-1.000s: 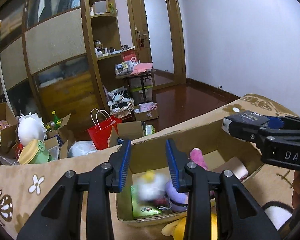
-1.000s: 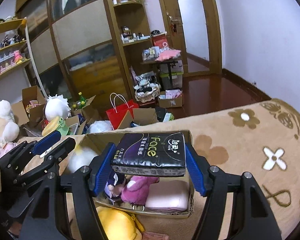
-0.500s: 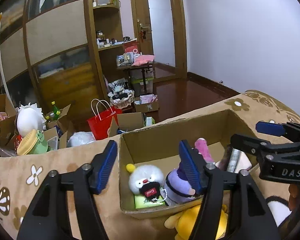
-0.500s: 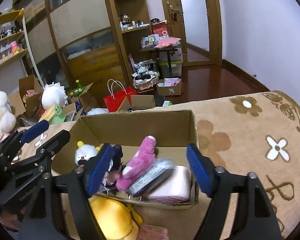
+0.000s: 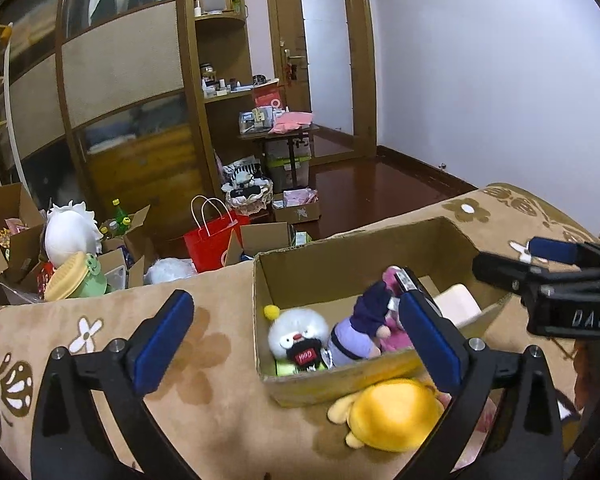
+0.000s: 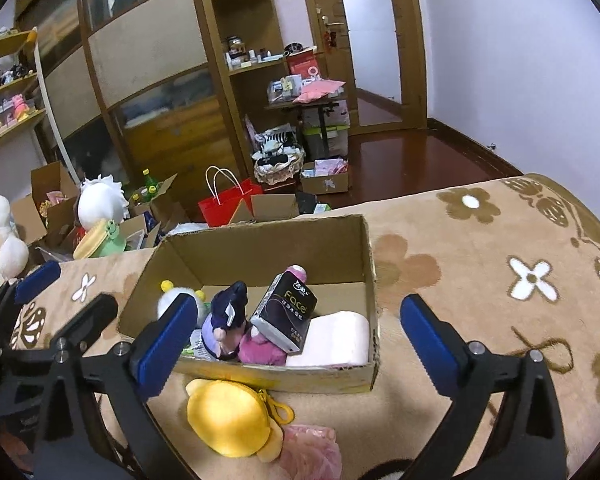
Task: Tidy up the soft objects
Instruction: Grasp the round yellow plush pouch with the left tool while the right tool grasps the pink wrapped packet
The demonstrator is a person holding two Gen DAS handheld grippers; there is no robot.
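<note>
A cardboard box point(image 6: 340, 240) point(image 5: 352, 252) sits on a brown flowered blanket. Inside it lie a white fluffy doll point(image 5: 298, 330), a purple doll point(image 6: 226, 322), a pink plush point(image 6: 260, 350), a black tissue pack point(image 6: 286, 316) leaning on a pink soft block point(image 6: 336, 340). A yellow plush point(image 6: 230, 418) point(image 5: 394, 414) and a pink soft item point(image 6: 310, 446) lie on the blanket in front of the box. My left gripper point(image 5: 296, 344) is open and empty over the box's near left corner. My right gripper point(image 6: 296, 340) is open and empty above the box's front.
The blanket point(image 6: 480, 280) spreads wide to the right of the box. Beyond its far edge the floor holds a red bag point(image 6: 228, 202), open cartons and plush toys point(image 6: 100, 202). A wooden cabinet point(image 6: 160, 80) and a door stand behind.
My right gripper opened and dropped the black tissue pack into the box. My left gripper opened wide after letting the white doll fall in. Both pulled back and up.
</note>
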